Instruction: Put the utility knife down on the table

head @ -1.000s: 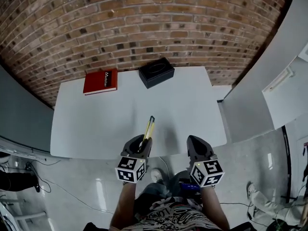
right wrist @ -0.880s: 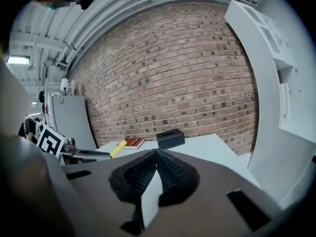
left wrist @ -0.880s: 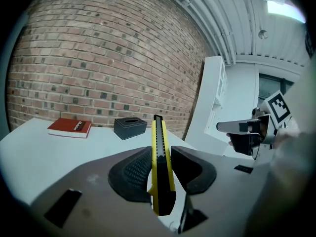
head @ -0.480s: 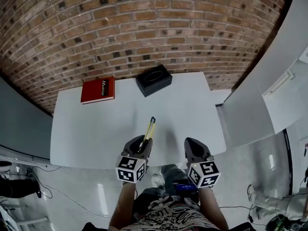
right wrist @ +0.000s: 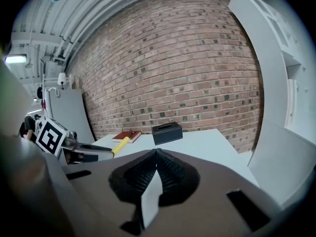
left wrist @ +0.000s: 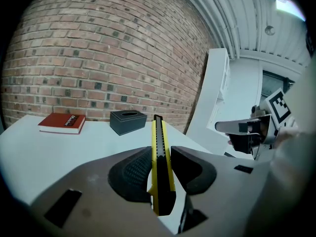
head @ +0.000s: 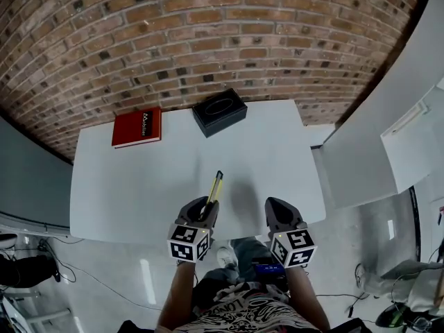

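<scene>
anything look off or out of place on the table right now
Nothing spilled or broken. The black box sits askew near the table's far edge, the red book flat to its left. The utility knife isn't down: the left tongs clamp it, pointing forward over the table. The right tongs are shut, empty.

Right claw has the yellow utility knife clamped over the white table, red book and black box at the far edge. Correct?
Not quite: the utility knife is clamped in the left claw, not the right; the left gripper view shows it. The right claw is shut on nothing. The rest stands: white table, red book and black box at its far edge.
</scene>
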`<state>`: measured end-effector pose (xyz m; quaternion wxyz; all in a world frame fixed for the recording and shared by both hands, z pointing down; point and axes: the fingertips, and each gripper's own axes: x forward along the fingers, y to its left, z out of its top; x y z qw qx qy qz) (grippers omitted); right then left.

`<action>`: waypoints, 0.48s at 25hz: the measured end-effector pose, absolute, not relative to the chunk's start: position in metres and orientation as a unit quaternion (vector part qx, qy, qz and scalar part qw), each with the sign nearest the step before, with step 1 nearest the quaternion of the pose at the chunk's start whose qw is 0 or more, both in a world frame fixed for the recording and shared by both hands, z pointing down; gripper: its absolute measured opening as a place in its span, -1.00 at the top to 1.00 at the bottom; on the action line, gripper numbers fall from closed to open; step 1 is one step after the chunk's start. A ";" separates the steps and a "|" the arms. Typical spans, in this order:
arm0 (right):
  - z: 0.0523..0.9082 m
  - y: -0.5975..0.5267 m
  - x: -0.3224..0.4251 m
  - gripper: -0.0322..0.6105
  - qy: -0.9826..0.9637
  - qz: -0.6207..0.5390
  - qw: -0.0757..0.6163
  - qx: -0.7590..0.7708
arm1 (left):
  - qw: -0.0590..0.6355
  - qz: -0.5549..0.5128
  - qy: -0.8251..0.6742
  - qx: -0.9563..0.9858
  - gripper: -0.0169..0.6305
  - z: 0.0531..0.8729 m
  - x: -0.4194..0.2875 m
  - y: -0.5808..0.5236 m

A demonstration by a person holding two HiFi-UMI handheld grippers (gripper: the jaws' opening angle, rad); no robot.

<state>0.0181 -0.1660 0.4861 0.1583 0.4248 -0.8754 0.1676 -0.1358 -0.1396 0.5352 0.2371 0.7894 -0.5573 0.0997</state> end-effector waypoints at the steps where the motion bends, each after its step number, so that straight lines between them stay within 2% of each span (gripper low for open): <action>1: 0.490 -0.168 0.019 0.89 -0.874 0.171 0.162 0.424 | 0.240 0.102 -0.557 0.788 0.56 0.538 -0.135 -0.141; 12: 0.518 -0.190 0.036 0.89 -0.863 0.187 0.184 0.431 | 0.282 0.142 -0.551 0.772 0.56 0.588 -0.128 -0.150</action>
